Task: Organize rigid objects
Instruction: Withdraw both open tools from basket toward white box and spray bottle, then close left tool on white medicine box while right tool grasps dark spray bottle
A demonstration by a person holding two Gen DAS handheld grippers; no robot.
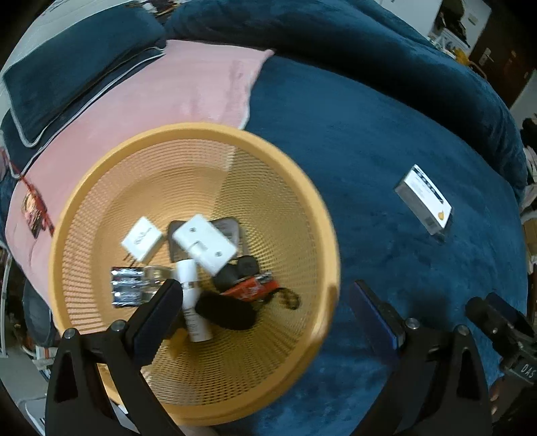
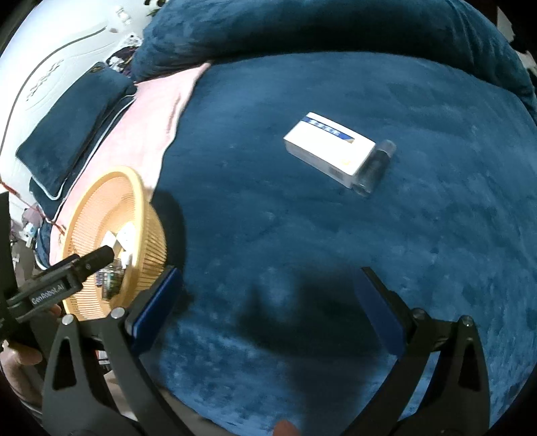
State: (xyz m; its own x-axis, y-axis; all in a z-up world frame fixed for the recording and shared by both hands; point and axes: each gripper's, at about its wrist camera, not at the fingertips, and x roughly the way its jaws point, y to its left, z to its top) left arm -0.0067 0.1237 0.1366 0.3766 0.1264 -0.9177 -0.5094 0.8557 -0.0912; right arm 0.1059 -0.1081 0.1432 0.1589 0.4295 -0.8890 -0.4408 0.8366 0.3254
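Observation:
A yellow mesh basket (image 1: 312,214) sits on the blue bed cover and holds several items: a white hinged piece (image 1: 204,246), a white plug (image 1: 141,242), a white tube (image 1: 192,302), a foil pack (image 1: 127,285), and red and black things. My left gripper (image 1: 268,302) is open and empty above the basket's near side. A white box with a blue stripe (image 2: 330,149) lies on the cover, a clear small bottle (image 2: 374,167) touching its right end. My right gripper (image 2: 268,302) is open and empty, well short of the box. The basket also shows in the right wrist view (image 2: 87,208).
A pink towel (image 1: 174,90) lies under and behind the basket. A dark blue pillow (image 1: 63,70) lies at the far left. The rolled blue duvet (image 2: 302,26) runs along the back. The box shows in the left wrist view (image 1: 424,198) at the right.

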